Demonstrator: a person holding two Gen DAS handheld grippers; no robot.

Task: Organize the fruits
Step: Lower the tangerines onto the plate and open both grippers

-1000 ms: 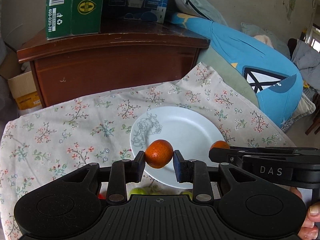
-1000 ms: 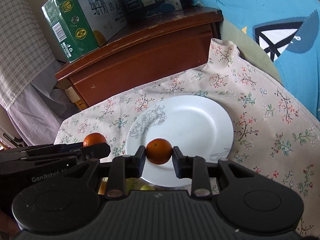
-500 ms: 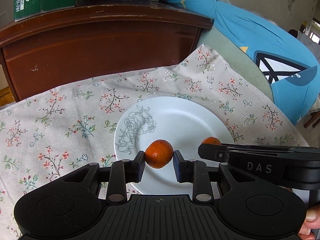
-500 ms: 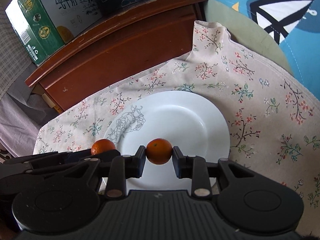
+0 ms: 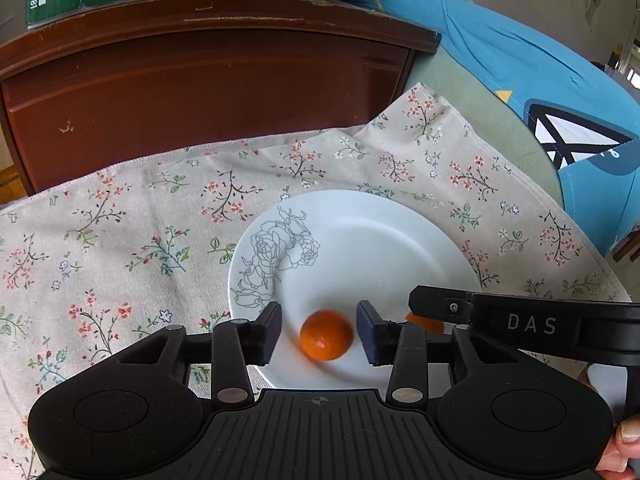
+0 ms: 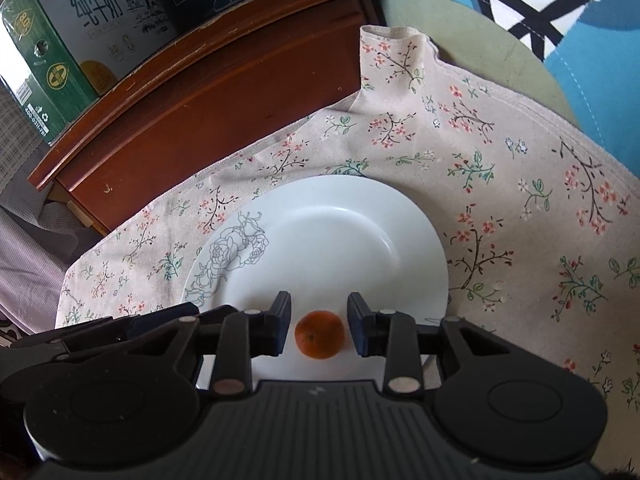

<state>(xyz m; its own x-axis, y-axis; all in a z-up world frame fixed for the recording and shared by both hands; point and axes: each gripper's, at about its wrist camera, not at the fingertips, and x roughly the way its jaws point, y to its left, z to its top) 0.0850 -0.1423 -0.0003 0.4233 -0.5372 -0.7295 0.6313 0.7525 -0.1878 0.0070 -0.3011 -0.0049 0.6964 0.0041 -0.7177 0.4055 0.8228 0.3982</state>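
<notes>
A white plate (image 5: 380, 240) with a line-drawn rose lies on the floral cloth (image 5: 120, 240). My left gripper (image 5: 318, 330) hovers over the plate's near edge, its jaws opening. A blurred orange (image 5: 326, 335) sits loose between the pads, touching neither. My right gripper (image 6: 318, 326) is also over the plate (image 6: 340, 240), its jaws opening. A second orange (image 6: 319, 335) rests between them with a gap on each side. In the left wrist view this second orange (image 5: 426, 322) peeks out behind the right gripper's fingers (image 5: 440, 304).
A dark wooden cabinet (image 5: 200, 80) stands behind the cloth, with a green carton (image 6: 52, 60) and a blue box on top. A blue cushion (image 5: 540, 92) lies at the right. A thumb (image 5: 628, 436) shows at the lower right corner.
Both grippers moved forward and down over the plate. Their jaws then parted and let go of the oranges, which now lie loose over the plate's near part.
</notes>
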